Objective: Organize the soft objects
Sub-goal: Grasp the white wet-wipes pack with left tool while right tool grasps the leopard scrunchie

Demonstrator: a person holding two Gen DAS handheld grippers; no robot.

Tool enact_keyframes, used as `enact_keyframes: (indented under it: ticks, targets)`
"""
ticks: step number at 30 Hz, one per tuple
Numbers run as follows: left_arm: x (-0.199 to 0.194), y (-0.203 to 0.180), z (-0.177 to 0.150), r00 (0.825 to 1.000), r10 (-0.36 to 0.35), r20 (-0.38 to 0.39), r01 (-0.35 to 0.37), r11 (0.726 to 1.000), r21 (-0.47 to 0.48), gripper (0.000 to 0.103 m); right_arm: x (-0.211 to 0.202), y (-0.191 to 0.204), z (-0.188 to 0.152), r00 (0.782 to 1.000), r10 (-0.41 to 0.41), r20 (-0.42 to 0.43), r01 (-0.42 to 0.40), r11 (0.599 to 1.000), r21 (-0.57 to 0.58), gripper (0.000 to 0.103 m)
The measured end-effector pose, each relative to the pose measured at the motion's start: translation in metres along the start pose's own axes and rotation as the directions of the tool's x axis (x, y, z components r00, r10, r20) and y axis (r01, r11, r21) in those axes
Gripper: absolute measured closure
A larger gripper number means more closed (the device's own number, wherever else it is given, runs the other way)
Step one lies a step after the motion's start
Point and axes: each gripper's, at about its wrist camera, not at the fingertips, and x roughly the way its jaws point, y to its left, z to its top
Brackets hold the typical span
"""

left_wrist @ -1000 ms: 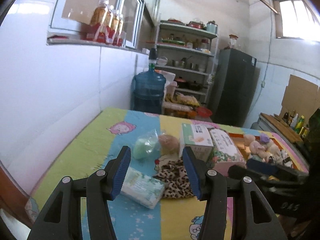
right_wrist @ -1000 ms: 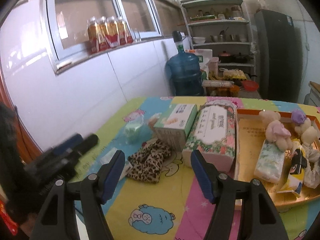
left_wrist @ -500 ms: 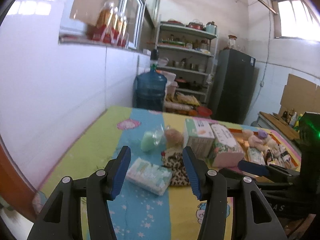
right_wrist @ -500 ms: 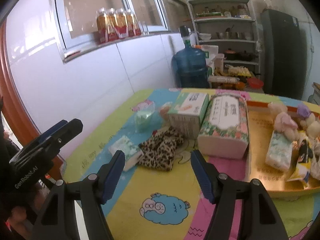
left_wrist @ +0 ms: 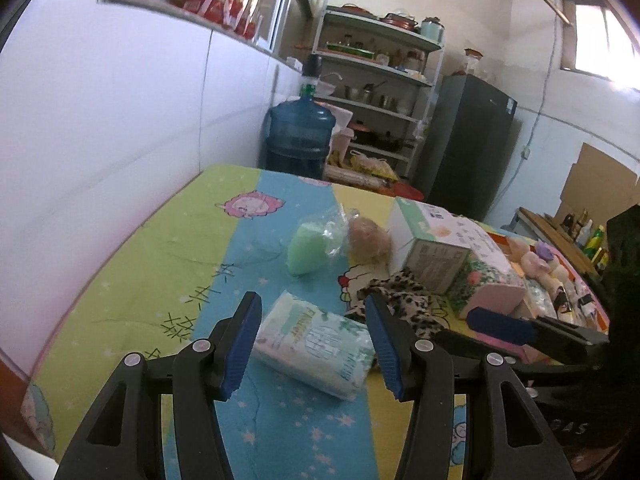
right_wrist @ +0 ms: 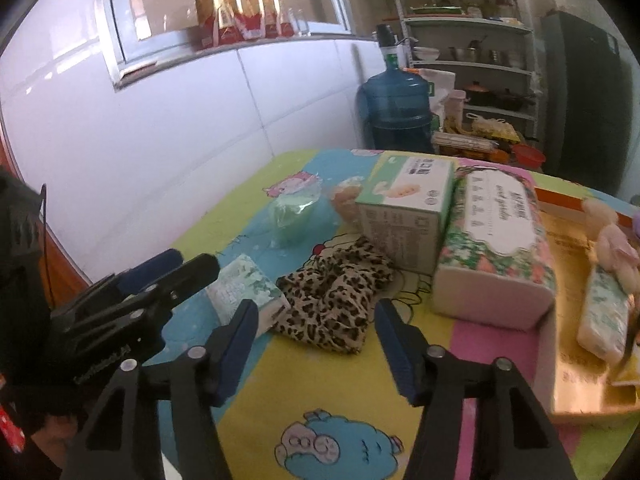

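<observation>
Cloth: a cartoon-printed cover in green, blue, yellow and pink stripes lies over the desk (left_wrist: 168,248), which stands against a white tiled wall (left_wrist: 120,120).
Left gripper (left_wrist: 314,344): jaws spread wide, nothing pinched; a soft tissue pack (left_wrist: 316,340) lies on the blue stripe between the blue pads, and I cannot tell whether they touch it.
Right gripper (right_wrist: 314,346): jaws spread, empty, held above the yellow stripe just before a leopard-print cloth (right_wrist: 336,300).
Soft things on the desk: the leopard-print cloth lies just beside the tissue pack; farther back sit a green sponge in clear wrap (left_wrist: 312,246) and a tan bundle in clear wrap (left_wrist: 368,238), side by side.
Boxes: a green-and-white tissue box (right_wrist: 408,204) stands touching a floral tissue pack (right_wrist: 496,240).
Tray: a gold tray with an orange rim (right_wrist: 576,360) on the right side of the desk holds a second small tissue pack (right_wrist: 604,316) and a pink plush toy (right_wrist: 616,244).
Room: a blue water jug (left_wrist: 300,136) stands past the far edge of the desk, next to a metal shelf rack of pots and jars (left_wrist: 376,92) and a dark fridge (left_wrist: 472,136).
Window sill: bottles with red labels (right_wrist: 240,16) stand in a row above the tiles.
</observation>
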Motion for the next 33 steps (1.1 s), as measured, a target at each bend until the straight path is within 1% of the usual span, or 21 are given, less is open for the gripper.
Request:
enact_keyframes:
  ticks: [3, 5, 8, 10, 11, 12, 13, 15, 18, 20, 26, 29, 30, 33]
  targets:
    - [0.004, 0.007, 0.000, 1.000, -0.005, -0.004, 0.004, 1.000, -0.009, 0.047, 0.014, -0.003, 0.001, 1.000, -0.006, -0.025, 0.006, 1.000, 0.014, 0.045]
    - [0.008, 0.011, 0.000, 1.000, -0.005, -0.008, 0.005, 1.000, -0.015, 0.047, 0.021, -0.006, 0.002, 0.999, -0.005, -0.037, 0.006, 1.000, 0.023, 0.048]
    - [0.014, 0.016, 0.001, 1.000, -0.011, -0.018, 0.010, 1.000, -0.023, 0.047, 0.032, -0.009, 0.004, 0.998, -0.017, -0.065, 0.019, 0.999, 0.026, 0.058]
    - [0.017, 0.018, 0.000, 1.000, -0.014, -0.024, 0.013, 1.000, -0.026, 0.047, 0.041, -0.012, 0.003, 0.995, -0.025, -0.098, 0.028, 0.999, 0.029, 0.072]
    - [0.019, 0.020, 0.000, 0.999, -0.015, -0.028, 0.014, 1.000, -0.028, 0.047, 0.044, -0.013, 0.002, 0.994, -0.032, -0.109, 0.035, 0.999, 0.030, 0.076]
    - [0.019, 0.020, 0.000, 0.999, -0.016, -0.031, 0.015, 1.000, -0.028, 0.047, 0.047, -0.015, 0.001, 0.992, -0.039, -0.121, 0.043, 0.999, 0.029, 0.083]
    - [0.021, 0.021, 0.000, 0.999, -0.018, -0.036, 0.017, 0.999, -0.027, 0.047, 0.049, -0.016, 0.000, 0.991, -0.039, -0.126, 0.043, 0.999, 0.030, 0.088]
    - [0.025, 0.021, -0.001, 0.999, -0.024, -0.048, 0.023, 0.999, -0.023, 0.047, 0.049, -0.019, 0.000, 0.991, -0.026, -0.129, 0.031, 0.999, 0.039, 0.092]
    - [0.028, 0.021, -0.003, 0.998, -0.033, -0.060, 0.032, 0.999, -0.016, 0.047, 0.041, -0.022, 0.001, 0.994, -0.017, -0.111, 0.021, 0.999, 0.040, 0.095]
    - [0.031, 0.020, -0.004, 0.997, -0.038, -0.066, 0.038, 0.999, -0.010, 0.047, 0.029, -0.024, 0.003, 0.997, -0.019, -0.078, 0.022, 0.999, 0.036, 0.096]
    - [0.038, 0.015, -0.008, 0.994, -0.053, -0.092, 0.053, 0.999, 0.003, 0.047, -0.023, -0.019, 0.014, 0.998, -0.038, 0.057, 0.037, 0.999, 0.009, 0.096]
    - [0.046, 0.017, -0.009, 0.993, -0.039, -0.113, 0.039, 0.999, -0.005, 0.047, -0.040, -0.017, 0.019, 0.993, -0.054, 0.105, 0.055, 0.998, -0.007, 0.096]
    - [0.047, 0.018, -0.009, 0.992, -0.039, -0.120, 0.038, 0.999, -0.009, 0.046, -0.044, -0.016, 0.019, 0.992, -0.049, 0.116, 0.051, 0.999, -0.009, 0.096]
    - [0.057, 0.018, -0.009, 0.986, -0.042, -0.160, 0.040, 0.999, -0.016, 0.036, -0.045, -0.016, 0.023, 0.992, -0.036, 0.121, 0.038, 0.999, -0.009, 0.096]
